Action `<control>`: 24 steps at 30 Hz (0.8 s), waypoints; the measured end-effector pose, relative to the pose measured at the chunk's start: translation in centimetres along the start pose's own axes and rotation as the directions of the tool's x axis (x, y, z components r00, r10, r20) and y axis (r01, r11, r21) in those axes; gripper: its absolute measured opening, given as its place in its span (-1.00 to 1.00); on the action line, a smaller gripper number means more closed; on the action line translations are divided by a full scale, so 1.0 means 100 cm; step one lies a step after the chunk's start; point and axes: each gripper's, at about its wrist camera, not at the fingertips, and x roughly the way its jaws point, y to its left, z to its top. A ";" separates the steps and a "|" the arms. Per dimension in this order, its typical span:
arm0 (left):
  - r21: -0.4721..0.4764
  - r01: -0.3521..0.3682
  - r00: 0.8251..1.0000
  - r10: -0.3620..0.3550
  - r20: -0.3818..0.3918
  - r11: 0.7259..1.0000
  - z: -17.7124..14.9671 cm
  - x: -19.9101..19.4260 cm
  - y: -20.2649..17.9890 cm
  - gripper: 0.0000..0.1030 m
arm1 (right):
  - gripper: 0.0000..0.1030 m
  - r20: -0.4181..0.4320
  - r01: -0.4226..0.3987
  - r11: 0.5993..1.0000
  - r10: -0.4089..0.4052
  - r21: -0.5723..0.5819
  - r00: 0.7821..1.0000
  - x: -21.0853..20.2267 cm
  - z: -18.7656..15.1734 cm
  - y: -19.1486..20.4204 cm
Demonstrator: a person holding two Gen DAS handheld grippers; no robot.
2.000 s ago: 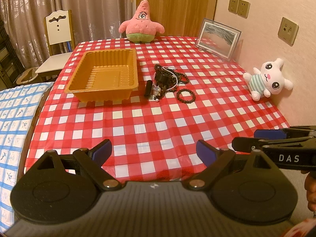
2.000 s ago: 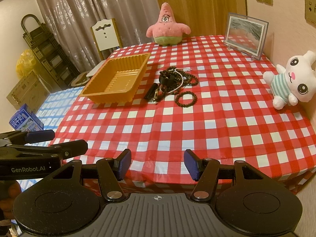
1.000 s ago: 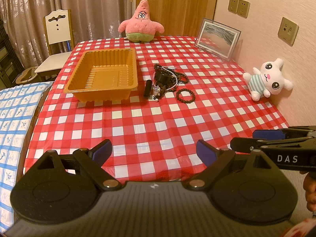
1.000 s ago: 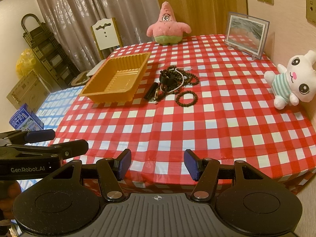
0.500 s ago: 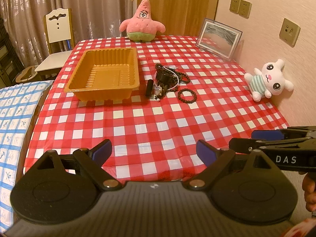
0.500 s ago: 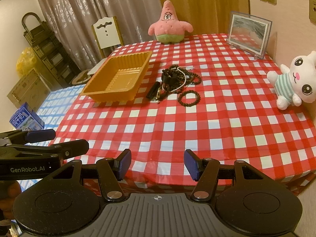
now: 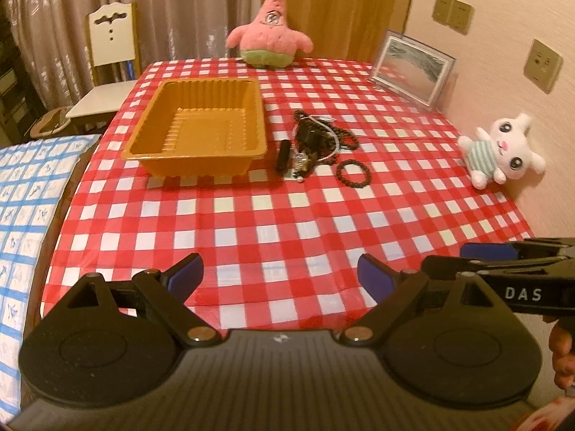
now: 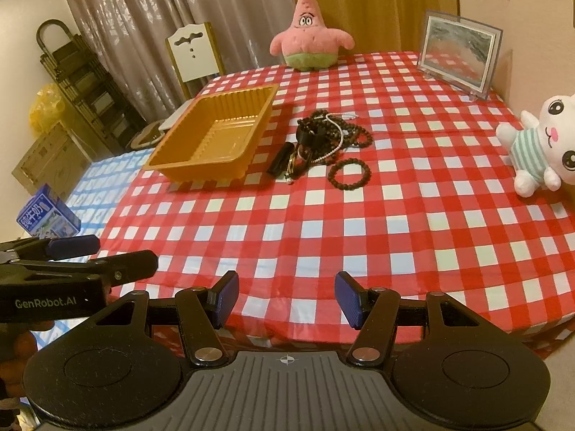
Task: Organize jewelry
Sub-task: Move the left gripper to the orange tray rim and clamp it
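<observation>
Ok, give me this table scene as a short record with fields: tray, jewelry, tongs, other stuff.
tray: orange tray, empty, left of the jewelry
jewelry: dark tangled pile on the checked tablecloth; single beaded bracelet lying apart, nearer the camera
left tongs: open, empty
right tongs: open, empty
other: pink star plush, white bunny plush, framed picture

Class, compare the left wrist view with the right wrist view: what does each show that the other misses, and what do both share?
Left wrist only: a wall socket above the white plush.

Right wrist only: a blue milk carton, a folded black rack and a yellow bag.

Both: the empty orange tray, the jewelry pile, a separate beaded bracelet, both plush toys and the picture frame.
</observation>
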 end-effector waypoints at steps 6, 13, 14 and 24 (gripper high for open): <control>-0.119 -0.034 0.999 0.039 0.036 0.992 0.006 0.017 0.040 0.79 | 0.15 -0.021 0.030 0.999 -0.030 0.028 0.999 0.021 0.008 -0.010; -0.344 -0.039 0.991 0.080 0.105 0.938 0.011 0.054 0.113 0.78 | 0.15 -0.024 0.093 0.994 -0.091 0.062 0.996 0.055 0.019 -0.029; -0.362 -0.047 0.988 0.096 0.118 0.931 0.012 0.060 0.121 0.77 | 0.15 -0.020 0.098 0.992 -0.097 0.075 0.995 0.061 0.022 -0.033; -0.398 -0.074 0.966 0.165 0.199 0.914 0.037 0.123 0.160 0.61 | 0.15 0.002 0.137 0.981 -0.138 0.141 0.990 0.117 0.051 -0.054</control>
